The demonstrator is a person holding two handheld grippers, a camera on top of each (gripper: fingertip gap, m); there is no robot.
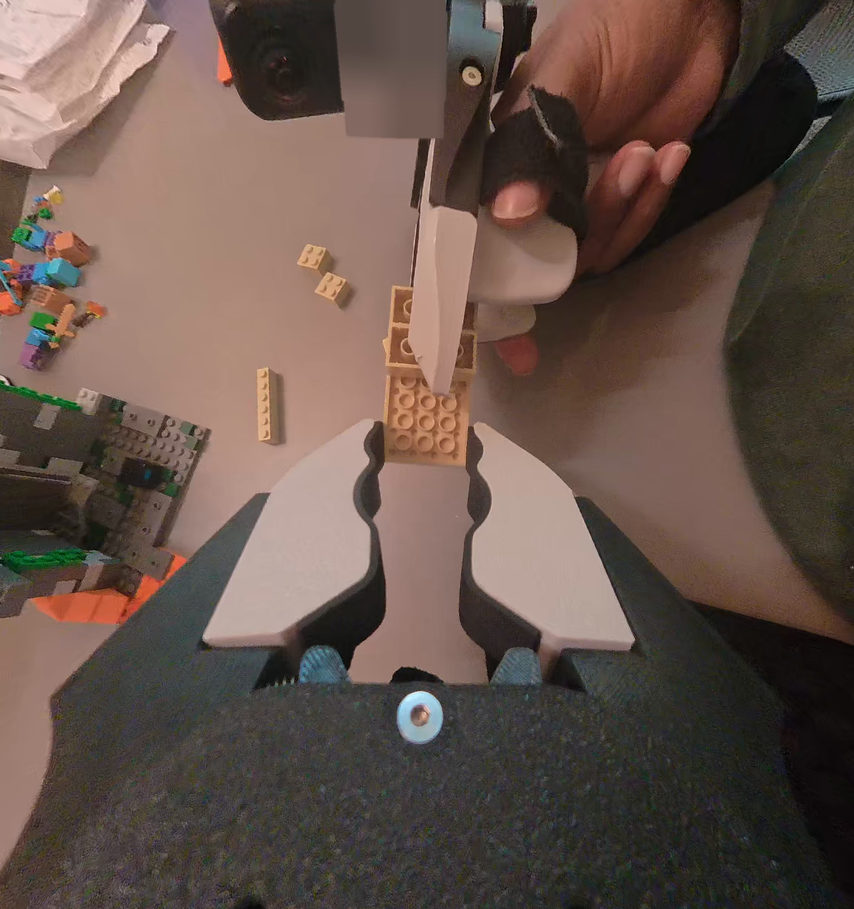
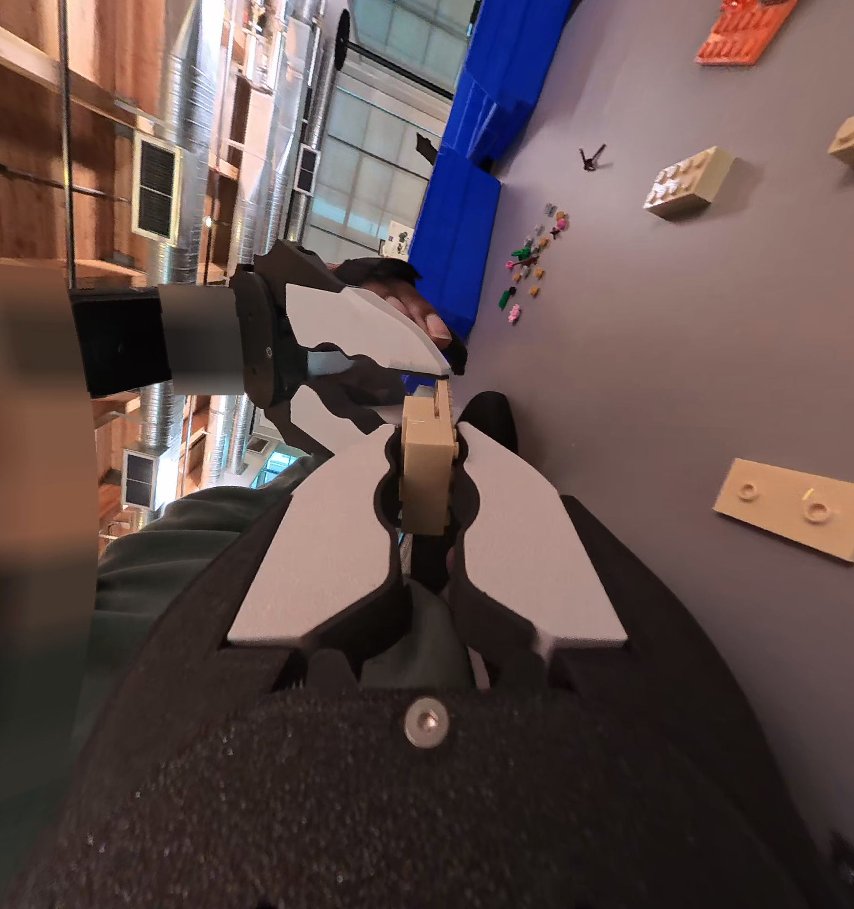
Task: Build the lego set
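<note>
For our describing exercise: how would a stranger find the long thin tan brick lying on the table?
Start at the grey-green lego build by the left edge. Right of it, on the grey table, lies the long thin tan brick, alone. Unlike the two square tan bricks beyond it, it has one stud row.

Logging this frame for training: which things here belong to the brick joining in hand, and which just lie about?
In hand:
tan plate
tan bricks
left gripper
right gripper

Lying about:
loose tan bricks
minifigures
grey-green build
paper
</note>
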